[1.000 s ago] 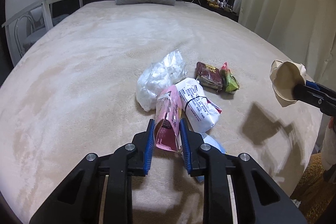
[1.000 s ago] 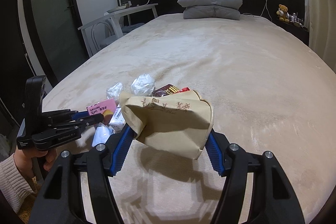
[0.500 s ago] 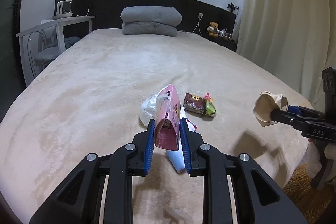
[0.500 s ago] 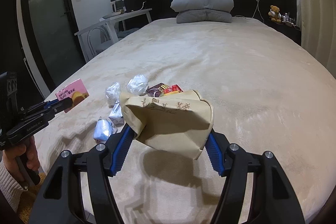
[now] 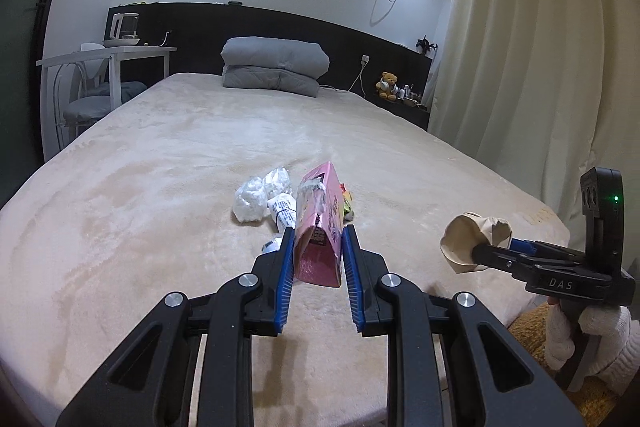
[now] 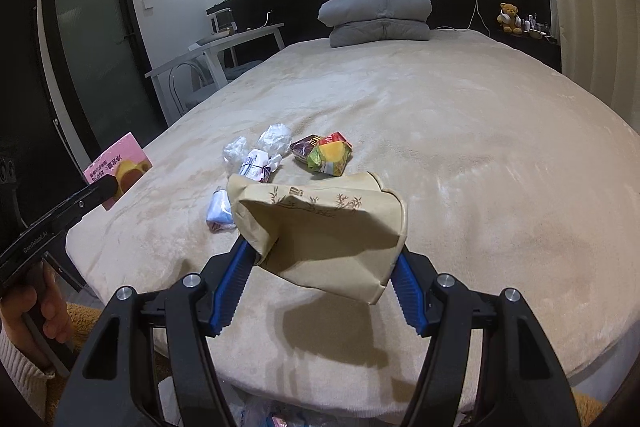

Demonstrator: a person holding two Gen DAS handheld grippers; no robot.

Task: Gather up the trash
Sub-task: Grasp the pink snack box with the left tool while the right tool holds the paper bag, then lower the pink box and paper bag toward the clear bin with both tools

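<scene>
My left gripper (image 5: 318, 239) is shut on a pink carton (image 5: 320, 223), held above the beige bed (image 5: 160, 187) near its foot. In the right wrist view that carton (image 6: 120, 167) shows at the far left. My right gripper (image 6: 322, 251) is shut on a tan paper bag (image 6: 320, 223) over the bed's near edge. The bag (image 5: 464, 243) also shows at the right of the left wrist view. Still lying on the bed are clear plastic wads (image 6: 274, 139), a white wrapped packet (image 6: 256, 165), red and green snack packets (image 6: 324, 157) and a small blue packet (image 6: 218, 211).
A folded grey duvet (image 5: 276, 67) lies at the head of the bed. A white desk and chair (image 5: 108, 67) stand at the left, and curtains (image 5: 540, 67) hang at the right. A hand in a knitted sleeve (image 5: 592, 339) holds the right gripper.
My left gripper has lifted the pink carton off the pile and drawn back toward the foot of the bed. The right gripper has shifted sideways with the paper bag still in it.
</scene>
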